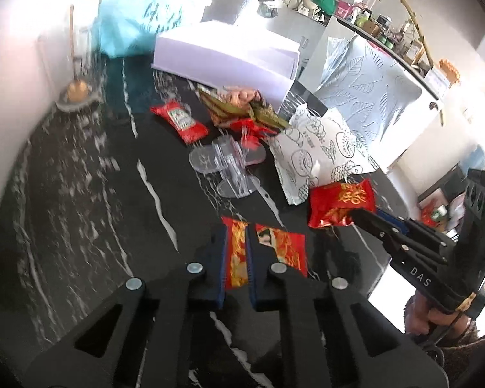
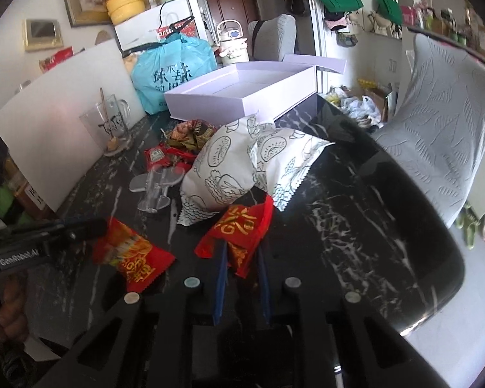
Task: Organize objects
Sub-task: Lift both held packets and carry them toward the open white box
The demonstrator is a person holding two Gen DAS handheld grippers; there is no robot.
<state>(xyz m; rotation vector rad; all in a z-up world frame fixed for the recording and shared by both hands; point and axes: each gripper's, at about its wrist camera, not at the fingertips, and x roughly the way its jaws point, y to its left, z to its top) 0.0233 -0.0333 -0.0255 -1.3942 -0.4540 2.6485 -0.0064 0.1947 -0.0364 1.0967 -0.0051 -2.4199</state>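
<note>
In the left wrist view my left gripper [image 1: 237, 242] is shut on a red and gold snack packet [image 1: 284, 245], which is pinched between the blue pads just above the black marble table [image 1: 80, 194]. The right wrist view shows that same packet [image 2: 135, 258] hanging from the left gripper [image 2: 100, 226]. My right gripper [image 2: 242, 252] is shut on a second red packet with gold characters [image 2: 239, 223]. From the left wrist view, that packet [image 1: 342, 197] sits at the tip of the right gripper [image 1: 355, 215].
An open lavender box [image 2: 242, 93] stands at the back of the table. In front of it lie two white patterned bags [image 2: 223, 168], a heap of snack wrappers [image 2: 190, 132], a ketchup sachet [image 2: 156, 156] and a clear plastic stand [image 2: 155, 187]. A glass mug [image 2: 110, 126] stands left.
</note>
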